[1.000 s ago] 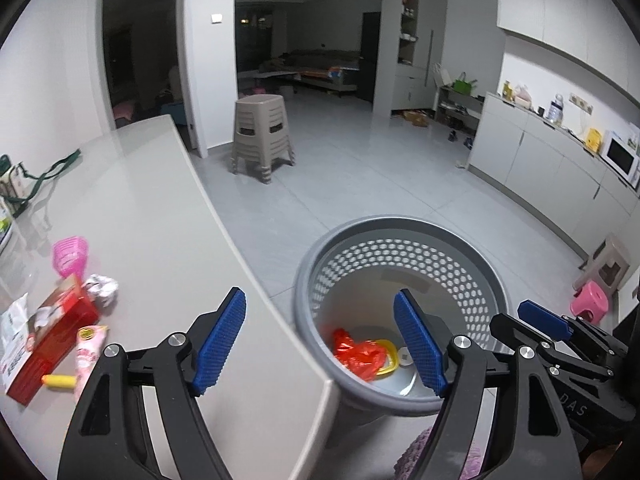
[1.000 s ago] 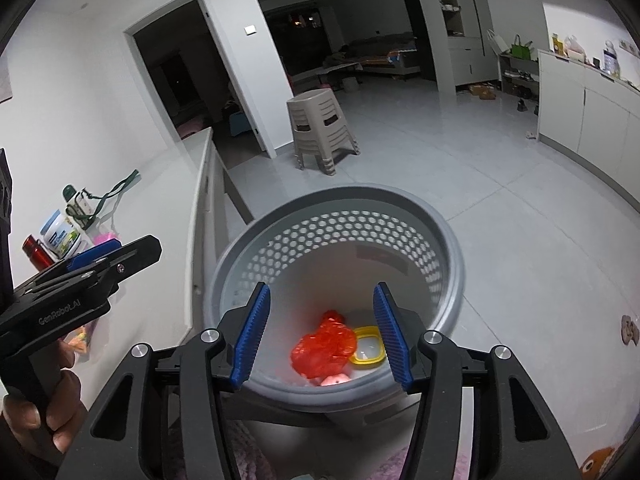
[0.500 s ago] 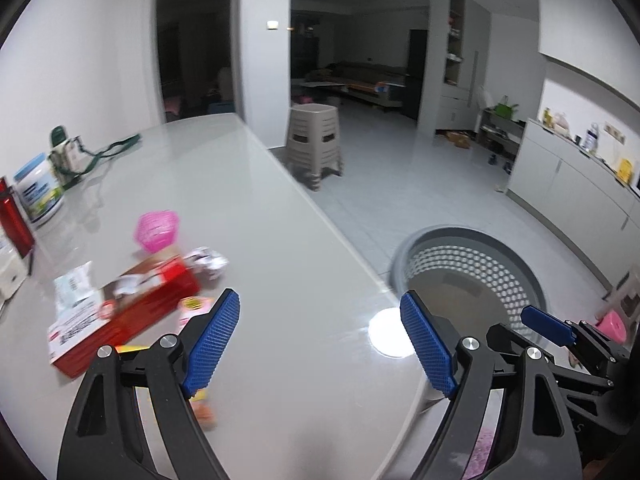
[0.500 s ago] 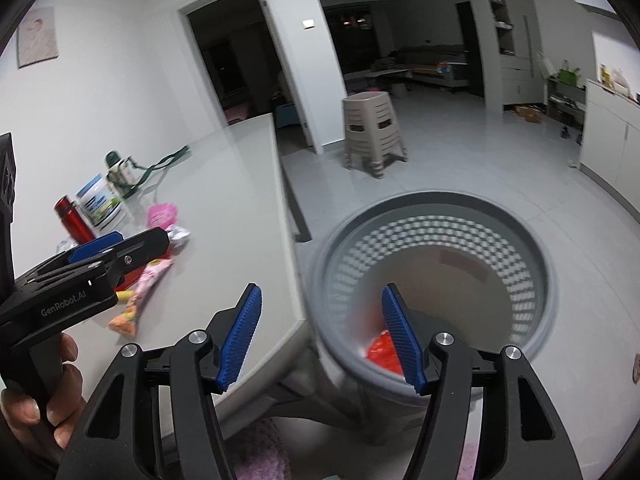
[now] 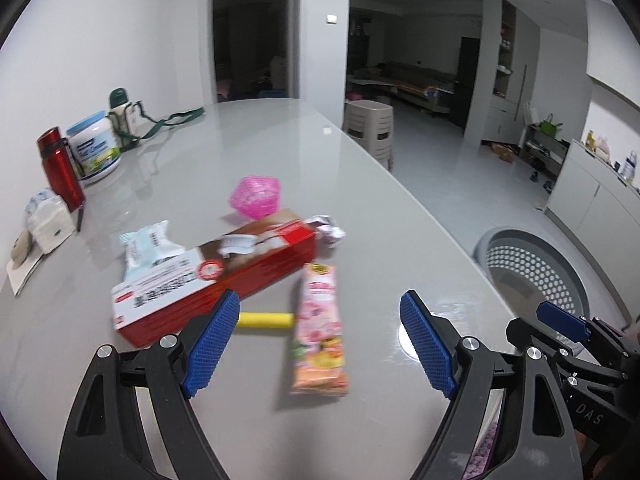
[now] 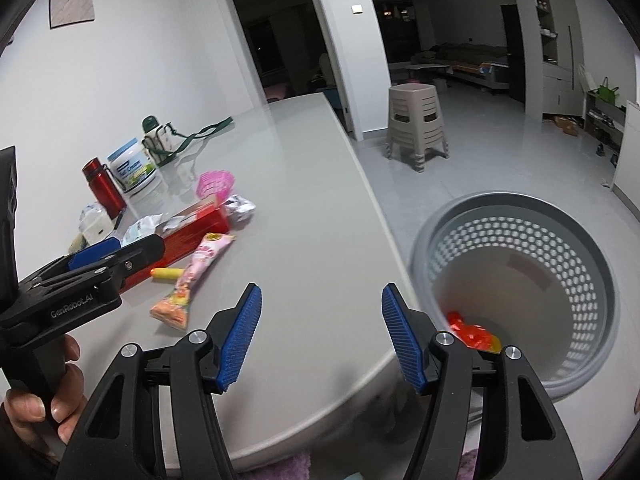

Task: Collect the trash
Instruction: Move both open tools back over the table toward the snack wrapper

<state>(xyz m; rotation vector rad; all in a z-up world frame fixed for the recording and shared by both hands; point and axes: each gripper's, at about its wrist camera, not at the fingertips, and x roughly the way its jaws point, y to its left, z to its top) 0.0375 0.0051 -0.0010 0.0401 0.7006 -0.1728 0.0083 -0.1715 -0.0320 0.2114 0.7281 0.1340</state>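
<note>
Grey perforated plastic laundry-style basket (image 6: 520,292) on floor off table's R edge, red wrapper already inside. Glossy grey table (image 5: 360,208) holds the trash. Pink printed snack pouch (image 5: 320,324) lies dead ahead of my left gripper (image 5: 320,344), long axis pointing away from me, between wide-open jaws. My right gripper (image 6: 320,340) also open, empty, farther off.

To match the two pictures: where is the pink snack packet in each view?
Left wrist: pink snack packet lies low centre, between the open gripper's fingers.
Right wrist: pink snack packet lies left of centre, on the table.
Shared landmark: the red box beside it.
</note>
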